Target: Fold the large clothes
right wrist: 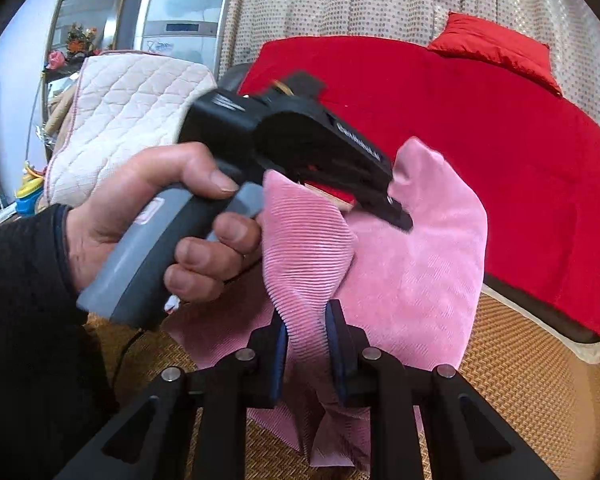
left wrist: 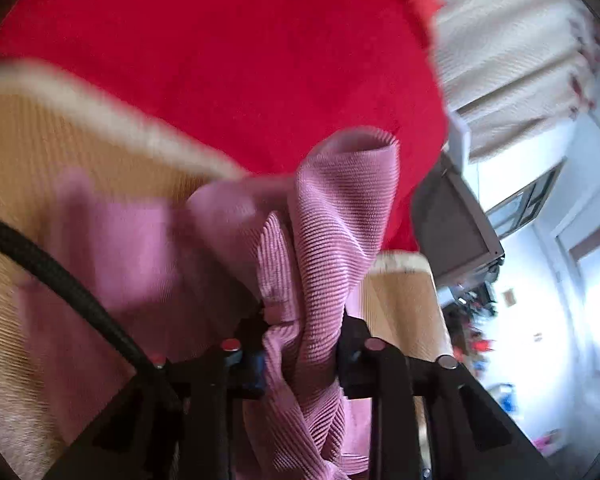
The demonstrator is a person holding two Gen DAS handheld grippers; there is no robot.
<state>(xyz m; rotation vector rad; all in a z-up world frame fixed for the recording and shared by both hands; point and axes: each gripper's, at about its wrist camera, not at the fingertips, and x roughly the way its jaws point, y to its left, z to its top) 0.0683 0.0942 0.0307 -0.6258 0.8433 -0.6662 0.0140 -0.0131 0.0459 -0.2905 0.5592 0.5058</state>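
1. Your left gripper (left wrist: 300,344) has its jaws clamped on a bunched fold of the pink ribbed garment (left wrist: 332,216); the cloth fills the gap between the pads and spills down past them.
2. Your right gripper (right wrist: 306,344) is likewise clamped on the same pink garment (right wrist: 412,264), a narrow ribbed ridge pinched between its blue-edged pads.
3. The garment hangs lifted between both grippers, above a tan woven mat (right wrist: 512,364), with a loose corner standing up towards the red blanket (right wrist: 500,128).
4. In the right wrist view your left hand (right wrist: 148,216) wraps the grey handle of the left gripper, a dark sleeve (right wrist: 24,280) at the wrist; that gripper's black body lies across the upper edge of the pink cloth.
5. A red pillow (right wrist: 496,44) rests at the far end of the blanket, before a dotted curtain (right wrist: 360,0).
6. A quilted cream cover (right wrist: 128,108) sits to the left, beside the blanket.
7. The left wrist view is blurred at its left side.
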